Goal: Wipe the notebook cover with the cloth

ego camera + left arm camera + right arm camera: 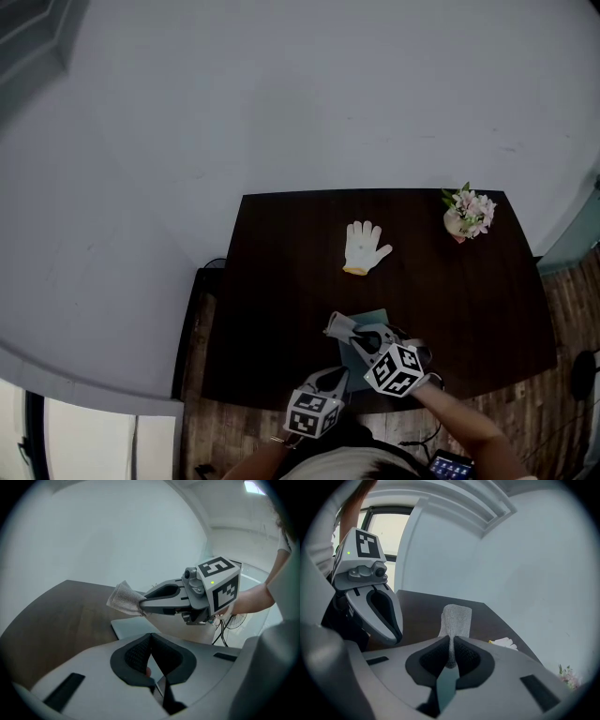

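**Item 1: small grey woven cloth** (456,618). Soft, light and limp, so it will fold and drag rather than slide stiffly. It is best pinched at one edge so that a free flap is left for wiping, and it is held that way now. The right gripper (451,643) is closed on its lower edge, and the rest stands out beyond the jaw tips.

**Item 2: thin grey-green notebook with a smooth, flat cover** (133,628). Lies flat near the front edge of the dark brown wooden worktop (281,281), directly under the right gripper. Probably light and stiff, and likely to skate on the wood under a sideways wipe. A steadying press at a corner would suit it. The cloth hangs over the book's far left corner. Whether it touches the cover cannot be told.

**Item 3: left gripper** (151,641). Jaws are together with nothing between them. It sits just beside the notebook's near left side, off the cover.

**Other items.** A white work glove with a yellow cuff (365,247) lies at mid-worktop. A small pot of pink flowers (467,214) stands at the far right corner. Both are well apart from the book.
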{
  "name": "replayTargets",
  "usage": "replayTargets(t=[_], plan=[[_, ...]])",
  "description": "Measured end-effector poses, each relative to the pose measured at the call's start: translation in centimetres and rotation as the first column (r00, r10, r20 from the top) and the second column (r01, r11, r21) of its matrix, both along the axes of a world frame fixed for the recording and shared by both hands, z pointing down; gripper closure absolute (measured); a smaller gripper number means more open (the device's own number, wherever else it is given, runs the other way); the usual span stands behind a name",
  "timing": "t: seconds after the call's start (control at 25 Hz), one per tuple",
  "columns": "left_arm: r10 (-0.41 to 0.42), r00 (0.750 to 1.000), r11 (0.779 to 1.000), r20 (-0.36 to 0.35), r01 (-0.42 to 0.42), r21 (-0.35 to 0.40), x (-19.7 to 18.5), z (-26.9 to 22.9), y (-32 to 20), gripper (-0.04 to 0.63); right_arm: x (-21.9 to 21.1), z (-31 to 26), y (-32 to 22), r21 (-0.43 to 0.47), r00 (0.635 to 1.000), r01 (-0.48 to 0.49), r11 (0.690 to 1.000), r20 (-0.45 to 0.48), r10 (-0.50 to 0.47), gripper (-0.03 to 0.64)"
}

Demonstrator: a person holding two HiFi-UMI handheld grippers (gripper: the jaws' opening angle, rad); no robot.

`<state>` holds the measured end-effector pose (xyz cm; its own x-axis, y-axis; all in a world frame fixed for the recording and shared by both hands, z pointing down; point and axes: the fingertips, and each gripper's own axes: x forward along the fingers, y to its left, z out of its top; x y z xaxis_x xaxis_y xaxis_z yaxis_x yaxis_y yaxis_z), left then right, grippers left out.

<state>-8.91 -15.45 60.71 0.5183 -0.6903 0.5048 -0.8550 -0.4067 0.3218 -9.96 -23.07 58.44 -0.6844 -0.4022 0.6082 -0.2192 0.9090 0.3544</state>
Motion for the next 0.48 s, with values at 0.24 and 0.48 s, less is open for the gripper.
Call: replayTargets(t=[0.24,0.48], plan=[[0.034,0.999,0.997,0.019,-0.033,-0.068,-0.2,2.7,-0.1,0.581,-1.4,3.1,-1.1,-0.024,0.996,0.040,0.999,-0.081,-0.042,0.584],[0.057,0.998,0.991,0.027,-0.053,-0.119,-0.2,4.3,-0.4,0.581,-2.0,6.0,-2.3,-0.062,0.985,0.058,0.996,-0.162,-0.068,0.584]])
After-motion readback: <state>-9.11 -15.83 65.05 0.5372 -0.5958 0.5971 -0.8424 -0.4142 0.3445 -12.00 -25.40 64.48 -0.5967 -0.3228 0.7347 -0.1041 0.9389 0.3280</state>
